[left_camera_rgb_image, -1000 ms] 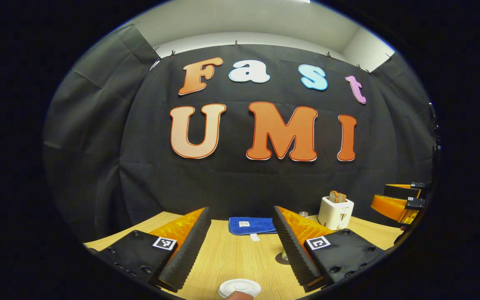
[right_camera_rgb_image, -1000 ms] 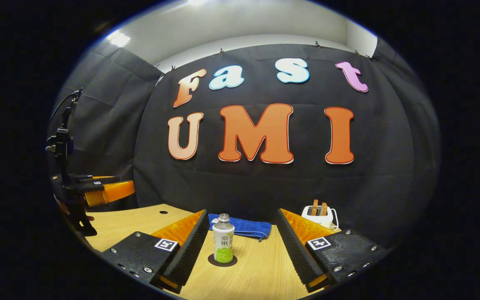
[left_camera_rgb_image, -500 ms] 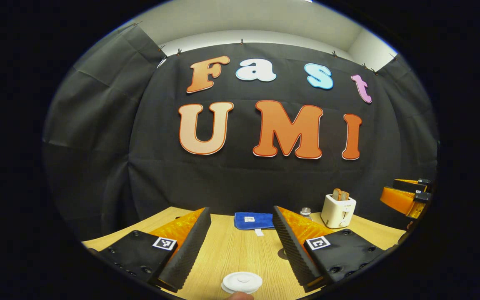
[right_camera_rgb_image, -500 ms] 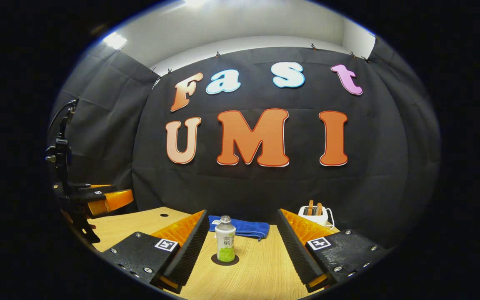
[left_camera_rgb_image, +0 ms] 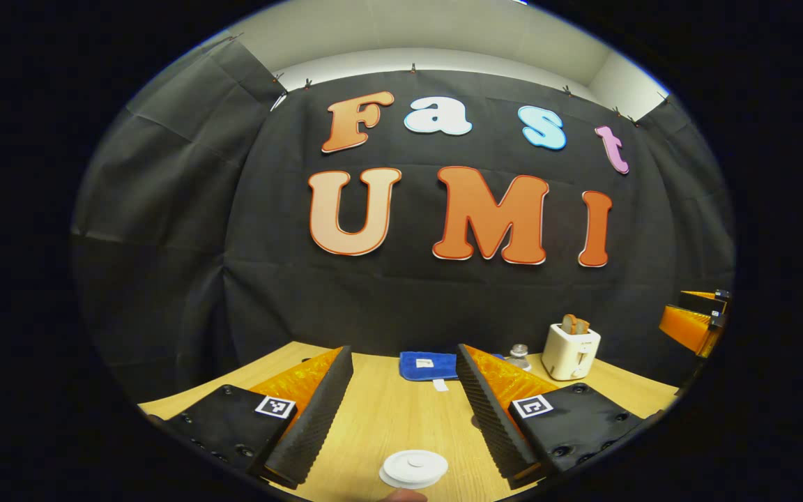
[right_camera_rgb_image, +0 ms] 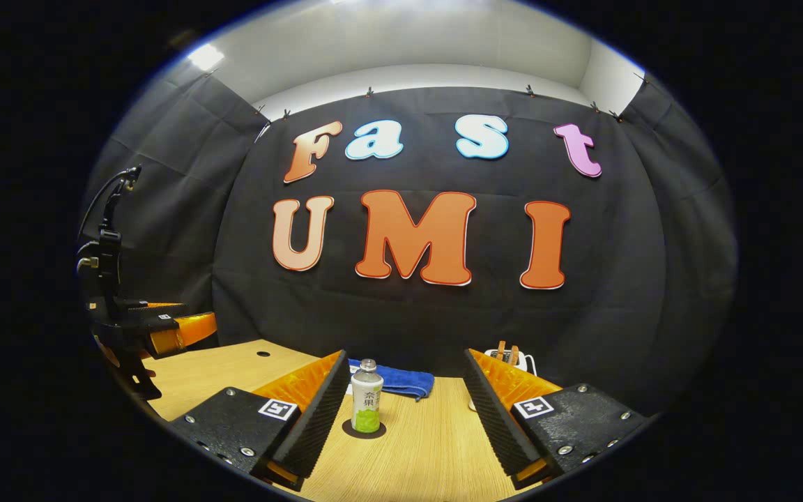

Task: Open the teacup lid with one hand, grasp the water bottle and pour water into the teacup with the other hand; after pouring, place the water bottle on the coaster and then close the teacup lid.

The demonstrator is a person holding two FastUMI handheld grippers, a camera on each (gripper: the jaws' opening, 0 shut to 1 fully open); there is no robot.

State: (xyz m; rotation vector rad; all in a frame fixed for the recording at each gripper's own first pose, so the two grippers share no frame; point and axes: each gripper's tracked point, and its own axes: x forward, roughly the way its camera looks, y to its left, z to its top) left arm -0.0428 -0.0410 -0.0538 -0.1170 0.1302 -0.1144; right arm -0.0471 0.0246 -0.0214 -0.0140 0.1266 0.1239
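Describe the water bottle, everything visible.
The water bottle is small, with a silvery cap, a pale upper body carrying a printed label, and a green lower band. It stands upright on a dark round coaster on the wooden table, in front of a blue cloth. It sits just ahead of the open right claw, nearer its left finger; nothing grips it.

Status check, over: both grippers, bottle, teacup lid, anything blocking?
Left gripper open, teacup lid below it. Right gripper open, water bottle upright on coaster ahead. Nothing blocking.
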